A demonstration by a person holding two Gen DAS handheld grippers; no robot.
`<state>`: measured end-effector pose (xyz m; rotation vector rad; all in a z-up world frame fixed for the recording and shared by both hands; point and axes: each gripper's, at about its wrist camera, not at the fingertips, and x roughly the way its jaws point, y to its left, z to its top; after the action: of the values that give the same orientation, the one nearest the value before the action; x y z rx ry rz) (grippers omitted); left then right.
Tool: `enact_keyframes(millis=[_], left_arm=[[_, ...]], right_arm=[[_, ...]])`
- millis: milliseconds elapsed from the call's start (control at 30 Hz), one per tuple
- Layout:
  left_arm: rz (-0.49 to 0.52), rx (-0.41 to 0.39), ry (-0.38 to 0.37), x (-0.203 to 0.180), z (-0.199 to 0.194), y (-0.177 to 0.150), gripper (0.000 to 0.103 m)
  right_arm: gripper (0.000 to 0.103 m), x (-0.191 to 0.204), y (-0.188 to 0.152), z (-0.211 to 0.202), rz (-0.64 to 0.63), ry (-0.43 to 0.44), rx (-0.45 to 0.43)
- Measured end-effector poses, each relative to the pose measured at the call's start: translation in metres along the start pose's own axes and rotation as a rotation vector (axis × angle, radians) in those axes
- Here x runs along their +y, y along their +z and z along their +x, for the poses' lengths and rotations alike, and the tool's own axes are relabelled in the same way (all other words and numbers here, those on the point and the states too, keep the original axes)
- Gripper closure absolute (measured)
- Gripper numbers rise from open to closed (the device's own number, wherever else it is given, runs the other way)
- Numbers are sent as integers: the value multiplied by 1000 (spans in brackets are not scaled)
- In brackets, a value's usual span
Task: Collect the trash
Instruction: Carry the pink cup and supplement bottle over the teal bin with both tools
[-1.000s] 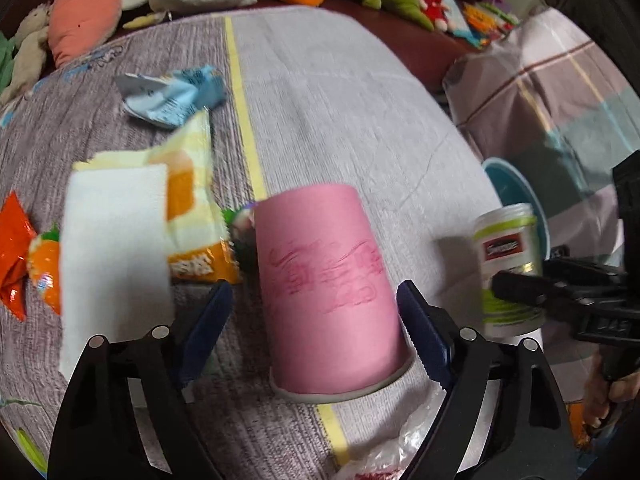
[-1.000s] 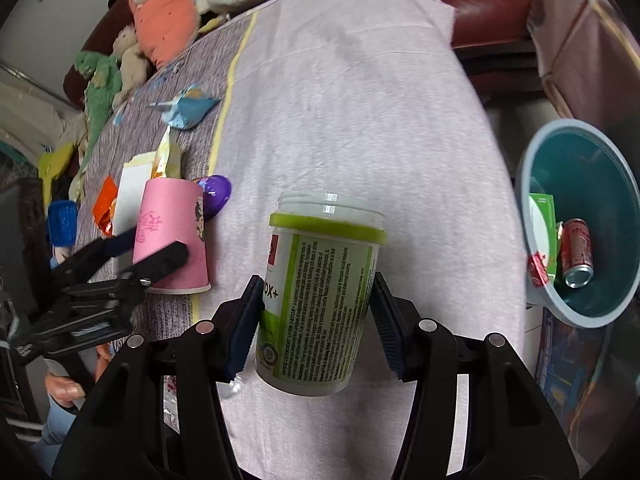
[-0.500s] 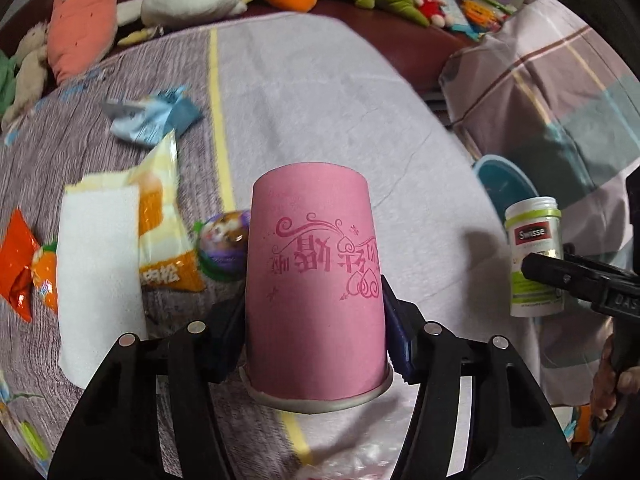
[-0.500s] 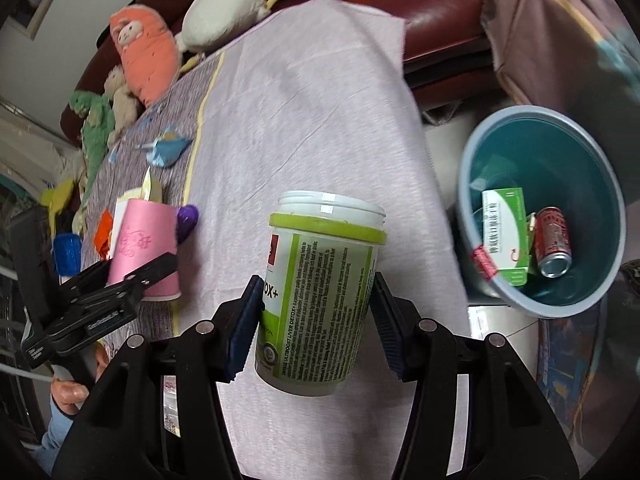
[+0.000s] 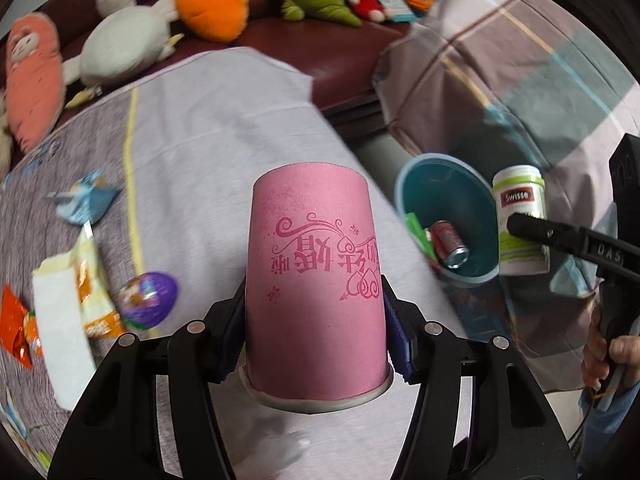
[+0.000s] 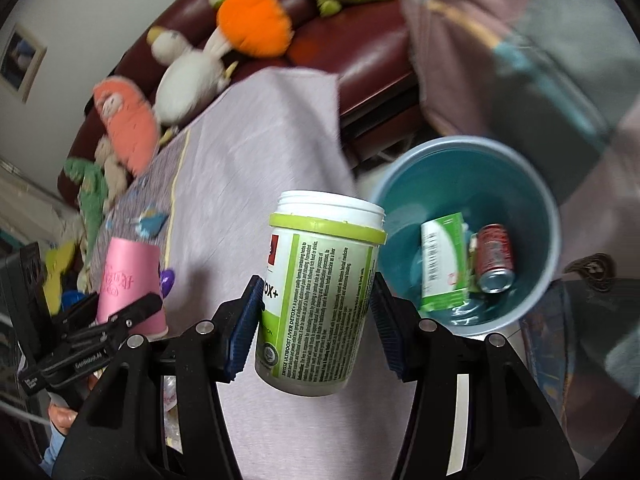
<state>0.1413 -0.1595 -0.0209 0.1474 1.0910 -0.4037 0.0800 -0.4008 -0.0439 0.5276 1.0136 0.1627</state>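
The left gripper (image 5: 316, 320) fingers clasped an inverted pink paper cup (image 5: 316, 280) printed with ornate characters. The right gripper (image 6: 316, 312) fingers gripped a white, green-labelled plastic bottle (image 6: 316, 304): "Swisse" in the left view, "ULTIBOOST LIVER DETOX" in the right. Beyond the fingers stood a teal round bin (image 6: 536, 184).

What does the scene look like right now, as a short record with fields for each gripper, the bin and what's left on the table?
left gripper: shut on pink cup, upside down
right gripper: shut on green bottle, upright, lid on
bin: teal, on the floor past the table edge; holds a red can and a green box
table: blue wrapper, purple egg, yellow packet, orange wrapper
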Motion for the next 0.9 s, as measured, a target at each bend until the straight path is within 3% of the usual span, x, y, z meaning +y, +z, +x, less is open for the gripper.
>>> enact_keyframes(millis=[433,900], left_arm=[[147,25,-76,-88,33,39,43],[183,117,-92,-116,83,49,43]], right_arm=[[51,-80,13,-28,97,-102,-64],[46,-100,23,-5,109,-114,-29]])
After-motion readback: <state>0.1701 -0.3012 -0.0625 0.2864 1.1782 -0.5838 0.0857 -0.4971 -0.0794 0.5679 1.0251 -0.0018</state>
